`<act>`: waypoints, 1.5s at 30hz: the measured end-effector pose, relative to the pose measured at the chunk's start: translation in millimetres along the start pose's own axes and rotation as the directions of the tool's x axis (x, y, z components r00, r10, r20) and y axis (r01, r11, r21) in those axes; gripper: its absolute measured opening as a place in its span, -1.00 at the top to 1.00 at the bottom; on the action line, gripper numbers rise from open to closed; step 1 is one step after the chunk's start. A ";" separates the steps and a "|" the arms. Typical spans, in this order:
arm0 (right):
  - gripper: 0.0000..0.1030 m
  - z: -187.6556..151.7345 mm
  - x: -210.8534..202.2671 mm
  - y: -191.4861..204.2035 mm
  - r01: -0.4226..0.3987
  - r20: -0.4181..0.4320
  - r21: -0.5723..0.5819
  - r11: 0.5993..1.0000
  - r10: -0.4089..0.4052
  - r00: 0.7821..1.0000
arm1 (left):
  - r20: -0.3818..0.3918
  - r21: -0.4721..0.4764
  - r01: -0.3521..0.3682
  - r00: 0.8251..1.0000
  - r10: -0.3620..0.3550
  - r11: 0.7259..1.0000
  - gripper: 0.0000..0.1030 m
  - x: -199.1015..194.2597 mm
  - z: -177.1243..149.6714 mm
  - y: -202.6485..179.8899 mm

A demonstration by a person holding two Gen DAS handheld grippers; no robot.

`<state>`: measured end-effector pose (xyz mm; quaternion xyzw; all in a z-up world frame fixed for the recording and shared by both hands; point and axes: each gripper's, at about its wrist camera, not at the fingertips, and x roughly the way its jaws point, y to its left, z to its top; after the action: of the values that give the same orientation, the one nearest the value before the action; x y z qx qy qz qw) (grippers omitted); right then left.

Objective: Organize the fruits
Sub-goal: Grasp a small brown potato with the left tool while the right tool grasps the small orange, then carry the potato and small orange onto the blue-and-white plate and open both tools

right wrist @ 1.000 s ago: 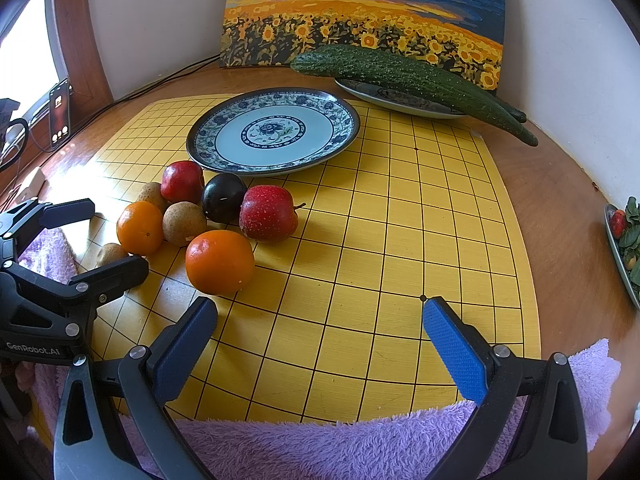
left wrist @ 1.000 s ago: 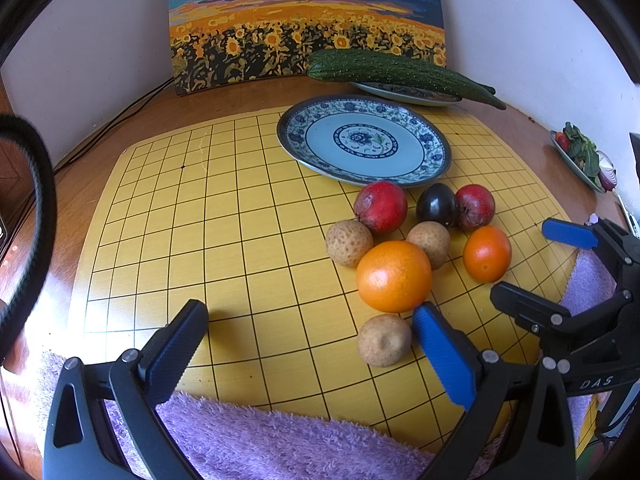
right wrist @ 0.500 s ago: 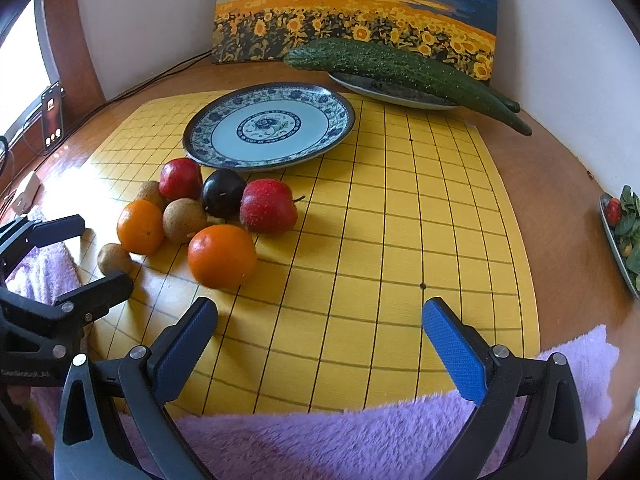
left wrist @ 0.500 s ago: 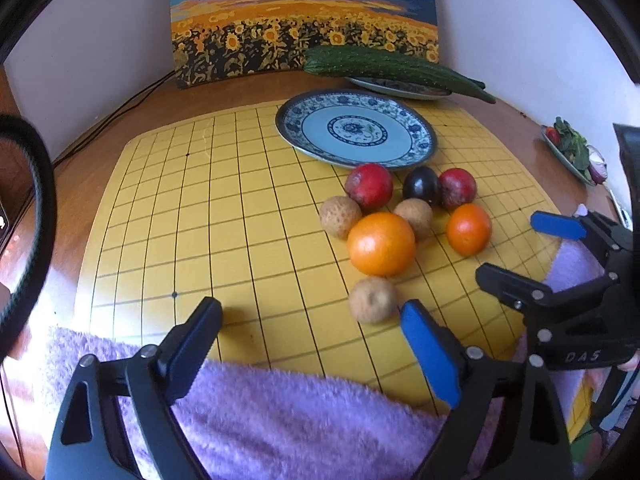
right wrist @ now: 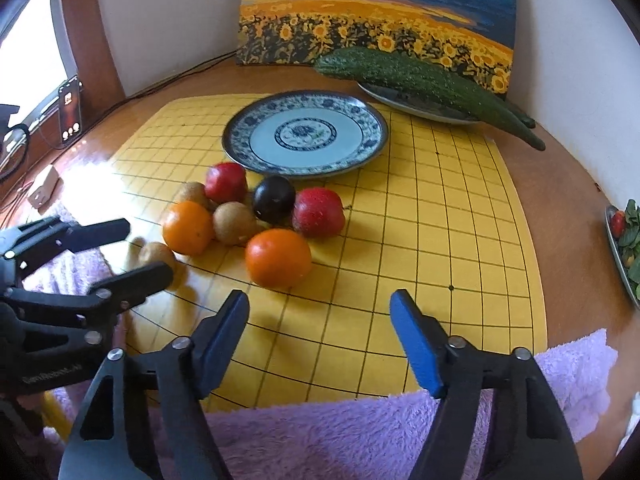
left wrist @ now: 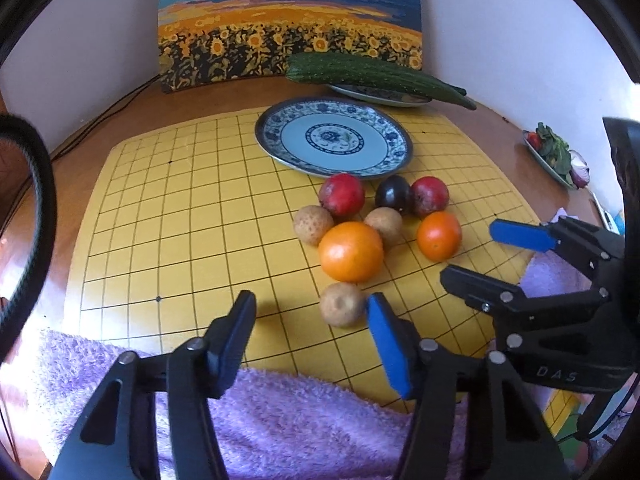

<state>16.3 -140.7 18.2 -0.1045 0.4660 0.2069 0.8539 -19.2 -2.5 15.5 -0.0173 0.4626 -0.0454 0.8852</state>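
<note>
A: Closing on nothing yet, the left claw [left wrist: 310, 318] hangs near the closest brown fruit [left wrist: 342, 305] on the yellow grid board [left wrist: 180, 220].

B: Right claw [right wrist: 318, 314], also narrowing empty, should centre on the near orange [right wrist: 278, 258].

Cluster of oranges [left wrist: 351, 252], red apples [left wrist: 342, 194], dark plum [left wrist: 393, 193], brown fruits [left wrist: 313, 225], beside empty plate [left wrist: 276, 148]

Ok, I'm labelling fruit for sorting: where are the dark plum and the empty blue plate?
plum [right wrist: 274, 199], right wrist view, middle of its dark skin.
plate [left wrist: 280, 148], left wrist view, patterned rim on its left side.
</note>
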 end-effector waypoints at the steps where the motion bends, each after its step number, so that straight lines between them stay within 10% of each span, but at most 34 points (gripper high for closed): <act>1: -0.40 1.4 -0.7 0.8 -0.001 -0.001 -0.005 1.000 0.001 1.000 | -0.002 0.000 0.007 1.000 -0.007 1.000 -0.08 0.4 -0.2 0.0; 13: -0.21 9.1 6.9 4.3 -0.058 -0.019 0.003 0.998 0.058 0.998 | 0.004 -0.010 0.048 0.999 -0.048 0.999 0.51 1.3 -0.1 -1.3; 28: 0.30 13.6 13.6 1.9 -0.122 -0.011 0.041 0.992 0.122 0.992 | 0.024 -0.018 0.048 0.999 -0.048 0.999 0.51 -12.2 2.1 1.7; 45: 0.31 15.1 -15.8 -0.7 -0.138 0.044 0.030 0.990 0.136 0.990 | 0.049 -0.034 0.053 0.997 -0.051 0.998 0.51 -31.6 18.9 6.3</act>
<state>20.5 -139.7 39.7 -0.0537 0.4576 0.2594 0.8488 -21.2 6.6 51.7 -0.0460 0.4415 -0.0600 0.8941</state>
